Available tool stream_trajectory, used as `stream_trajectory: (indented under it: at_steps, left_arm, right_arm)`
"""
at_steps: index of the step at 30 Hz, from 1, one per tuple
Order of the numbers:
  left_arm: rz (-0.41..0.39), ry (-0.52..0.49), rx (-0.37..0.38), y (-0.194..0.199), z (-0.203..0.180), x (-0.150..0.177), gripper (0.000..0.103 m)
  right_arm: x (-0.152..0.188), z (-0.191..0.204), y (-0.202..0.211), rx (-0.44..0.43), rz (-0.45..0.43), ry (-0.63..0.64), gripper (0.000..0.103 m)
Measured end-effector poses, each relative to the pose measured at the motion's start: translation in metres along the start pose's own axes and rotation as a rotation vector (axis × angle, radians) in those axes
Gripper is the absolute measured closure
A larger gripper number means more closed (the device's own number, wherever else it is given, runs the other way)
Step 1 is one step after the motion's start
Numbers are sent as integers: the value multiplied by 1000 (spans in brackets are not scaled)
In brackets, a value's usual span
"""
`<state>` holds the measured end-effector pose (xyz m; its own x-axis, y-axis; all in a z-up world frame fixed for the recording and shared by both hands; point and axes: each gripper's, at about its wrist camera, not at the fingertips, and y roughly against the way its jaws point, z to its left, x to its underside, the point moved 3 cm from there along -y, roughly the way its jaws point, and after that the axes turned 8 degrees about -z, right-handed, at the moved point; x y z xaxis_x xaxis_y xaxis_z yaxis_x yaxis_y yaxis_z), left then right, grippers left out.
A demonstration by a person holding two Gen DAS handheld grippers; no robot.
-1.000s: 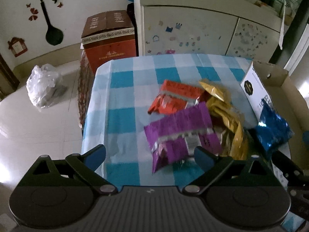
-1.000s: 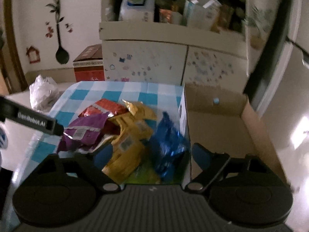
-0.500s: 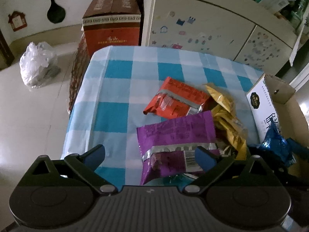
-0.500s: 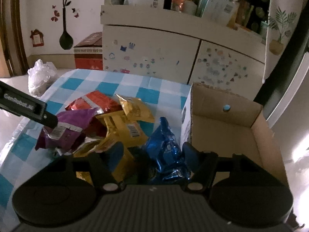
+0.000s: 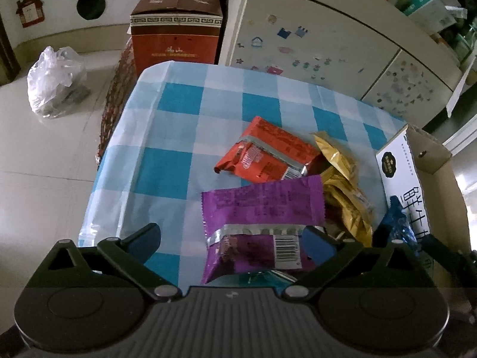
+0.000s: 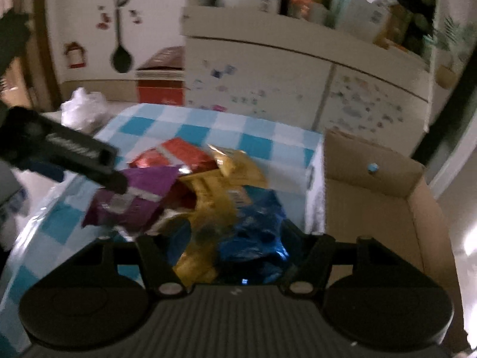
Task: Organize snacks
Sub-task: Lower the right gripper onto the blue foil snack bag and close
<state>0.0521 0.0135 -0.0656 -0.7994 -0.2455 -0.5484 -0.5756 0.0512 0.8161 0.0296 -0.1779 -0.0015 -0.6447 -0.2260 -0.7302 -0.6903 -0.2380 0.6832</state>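
Note:
A pile of snack packets lies on the blue-checked tablecloth [image 5: 167, 125]: a purple packet [image 5: 262, 208], a red packet [image 5: 268, 155], gold packets [image 5: 345, 197] and a blue packet [image 5: 396, 223]. My left gripper [image 5: 232, 243] is open above the near table edge, its right finger over the purple packet. In the right wrist view my right gripper [image 6: 235, 238] is shut on the blue packet [image 6: 253, 226], with a gold packet [image 6: 208, 208] against its left finger. An open cardboard box [image 6: 372, 197] stands right of the pile.
A white cupboard [image 5: 328, 47] with stickers stands behind the table. A red-brown carton [image 5: 176, 26] and a white plastic bag [image 5: 53, 80] sit on the floor at the left. The left gripper's body [image 6: 59, 152] crosses the right wrist view at left.
My right gripper's fingers have closed in on the blue packet. My left gripper has moved forward over the table, nearer the purple packet, and stays open.

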Motion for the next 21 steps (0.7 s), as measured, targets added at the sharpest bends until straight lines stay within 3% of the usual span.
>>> stream_trajectory:
  at_steps: [7,12,16,21]
  left_arm:
    - [28,24,25,-11,-9,4,1]
    - [64,19,29,-24,-18,10,0]
    - [58,35,-21,-24,-9,13,1]
    - [44,66,-30,-18,7,12,1]
  right_arm:
    - [13,-8,-22,76,122,-28,37]
    - [15,-4,-25,69,132,-31,43]
    - [12,2,-20,7,138,-53,45]
    - [8,14,-14,-68,144,-96,45]
